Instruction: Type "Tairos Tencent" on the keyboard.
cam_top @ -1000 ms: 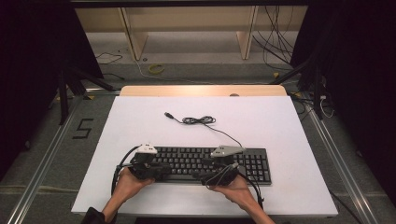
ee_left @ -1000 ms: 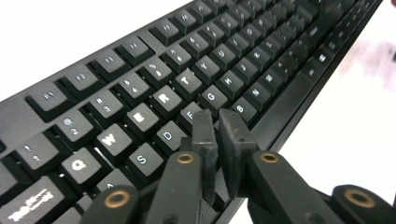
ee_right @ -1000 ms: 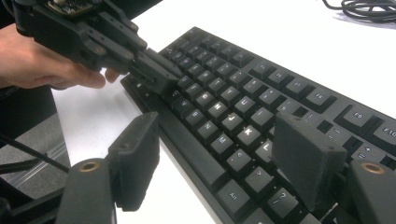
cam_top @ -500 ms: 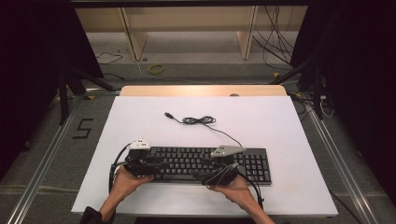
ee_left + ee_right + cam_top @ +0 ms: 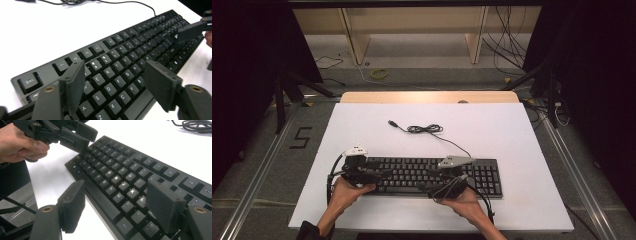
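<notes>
- Table [image 5: 512, 130] lit brightly and evenly from above; surroundings left dark.
- Glints seen on keyboard [image 5: 120, 57] keycaps.
- Near jaws rendered soft in both gripper views; white surface overexposed.

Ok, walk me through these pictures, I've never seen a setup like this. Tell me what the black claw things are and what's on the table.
There is no robot here. A person holds a two-jaw tool in each hand: the left gripper and the right gripper. The high view looks down on a white table from above the person. The other two pictures come from cameras riding on the grippers, looking along their black jaws. On the table lies a black keyboard, its cable loosely bundled behind it. Both grippers are open above the keyboard's near edge, one at each end of the letter keys, and hold nothing.
</notes>
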{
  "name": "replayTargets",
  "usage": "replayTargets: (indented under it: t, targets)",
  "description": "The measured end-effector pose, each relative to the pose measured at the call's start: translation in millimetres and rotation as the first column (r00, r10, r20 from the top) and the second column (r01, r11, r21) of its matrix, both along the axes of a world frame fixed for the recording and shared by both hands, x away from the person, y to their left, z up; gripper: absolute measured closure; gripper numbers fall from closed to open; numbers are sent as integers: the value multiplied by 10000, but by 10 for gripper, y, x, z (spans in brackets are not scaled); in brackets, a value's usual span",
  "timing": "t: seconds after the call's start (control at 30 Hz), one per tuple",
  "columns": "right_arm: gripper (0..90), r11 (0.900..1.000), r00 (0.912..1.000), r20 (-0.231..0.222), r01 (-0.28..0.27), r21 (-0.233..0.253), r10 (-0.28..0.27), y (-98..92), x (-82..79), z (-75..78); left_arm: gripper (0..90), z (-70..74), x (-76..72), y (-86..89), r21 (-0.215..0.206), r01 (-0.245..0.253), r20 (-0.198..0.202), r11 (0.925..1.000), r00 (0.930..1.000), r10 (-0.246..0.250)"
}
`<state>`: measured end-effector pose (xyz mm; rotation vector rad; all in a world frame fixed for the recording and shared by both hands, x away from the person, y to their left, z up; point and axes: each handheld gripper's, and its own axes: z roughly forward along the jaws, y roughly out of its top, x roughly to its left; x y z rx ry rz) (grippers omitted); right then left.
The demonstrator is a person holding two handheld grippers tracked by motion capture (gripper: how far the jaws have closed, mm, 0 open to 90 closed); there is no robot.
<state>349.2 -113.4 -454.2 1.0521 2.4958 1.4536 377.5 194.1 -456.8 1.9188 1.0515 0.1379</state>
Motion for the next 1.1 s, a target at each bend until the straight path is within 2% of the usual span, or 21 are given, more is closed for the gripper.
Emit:
replayTargets:
  t: [0.43,0.77,1.0,1.1]
  targets:
    - [327,10000,10000,20,3,-25,-3,0,0,-1,306,13,38,30,-34,-432,-20,9991,9991,432]
    - [325,10000,10000,28,-8,-42,8,1,2,-7,308,-10,70,15,116,-457,-102,9989,9989,458]
    - [325,10000,10000,35,1,-33,-1,0,2,-5,356,-37,91,11,305,-375,-125,9988,9992,379]
    - [325,10000,10000,41,18,-11,-18,-2,3,-5,388,-51,95,10,261,-331,-189,9991,9993,336]
